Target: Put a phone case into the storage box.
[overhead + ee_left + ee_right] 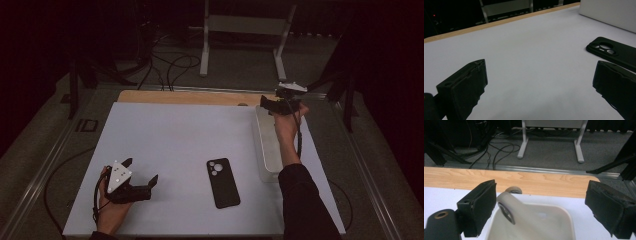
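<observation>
High view: right gripper (272,105) hovers at the far end of a pale tray (268,150) on the right side of the counter (170,145); left gripper (141,175) rests low at the near left; black phone case (223,182) lies flat, camera cut-outs up, between left gripper and tray
Right gripper view: fingers (480,207) spread wide, holding nothing; tray's far rim (541,206) sits between them, with a rounded handle-like tab (509,207) close to the left finger
Left gripper view: fingers (465,90) wide apart, empty; phone case (614,52) ahead to the right, tray wall (609,13) beyond it
Step in hand (judgement): taking hold of the tray's far end
How to do it well: lower until the fingers straddle the rim or tab; centre before closing; bite the wall squarely, not the corner curve; lift level; keep clear of the phone case
</observation>
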Available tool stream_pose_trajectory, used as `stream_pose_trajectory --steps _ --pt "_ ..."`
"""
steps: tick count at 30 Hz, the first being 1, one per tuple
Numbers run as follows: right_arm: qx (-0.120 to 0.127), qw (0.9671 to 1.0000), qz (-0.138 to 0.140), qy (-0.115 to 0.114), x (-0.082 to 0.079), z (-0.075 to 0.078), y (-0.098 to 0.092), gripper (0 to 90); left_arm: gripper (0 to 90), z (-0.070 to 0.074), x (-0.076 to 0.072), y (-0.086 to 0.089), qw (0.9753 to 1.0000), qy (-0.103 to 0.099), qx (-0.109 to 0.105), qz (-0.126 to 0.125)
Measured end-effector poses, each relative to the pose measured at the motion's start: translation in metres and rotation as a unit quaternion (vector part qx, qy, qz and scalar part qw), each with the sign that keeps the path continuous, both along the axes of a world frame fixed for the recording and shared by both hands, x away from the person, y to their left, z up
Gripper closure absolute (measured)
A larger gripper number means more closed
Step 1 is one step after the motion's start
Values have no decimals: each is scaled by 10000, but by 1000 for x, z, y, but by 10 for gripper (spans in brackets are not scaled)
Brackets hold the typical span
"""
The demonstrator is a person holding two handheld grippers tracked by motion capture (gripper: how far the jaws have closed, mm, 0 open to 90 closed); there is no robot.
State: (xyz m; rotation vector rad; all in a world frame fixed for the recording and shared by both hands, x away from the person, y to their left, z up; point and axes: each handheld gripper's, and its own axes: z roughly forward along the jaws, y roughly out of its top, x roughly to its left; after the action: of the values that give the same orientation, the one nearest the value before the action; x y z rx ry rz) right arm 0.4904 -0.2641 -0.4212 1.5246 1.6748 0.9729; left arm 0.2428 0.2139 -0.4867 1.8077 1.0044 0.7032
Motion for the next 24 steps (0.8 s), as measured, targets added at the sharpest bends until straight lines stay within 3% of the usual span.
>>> stream_pose_trajectory --steps 11,24 --pt "-159 9999 36 56 3 3 -5 105 2 0 -1 0 10000 11 11 8" --pt "-326 9993 82 133 22 5 -4 108 2 -1 0 4 10000 41 -40 71"
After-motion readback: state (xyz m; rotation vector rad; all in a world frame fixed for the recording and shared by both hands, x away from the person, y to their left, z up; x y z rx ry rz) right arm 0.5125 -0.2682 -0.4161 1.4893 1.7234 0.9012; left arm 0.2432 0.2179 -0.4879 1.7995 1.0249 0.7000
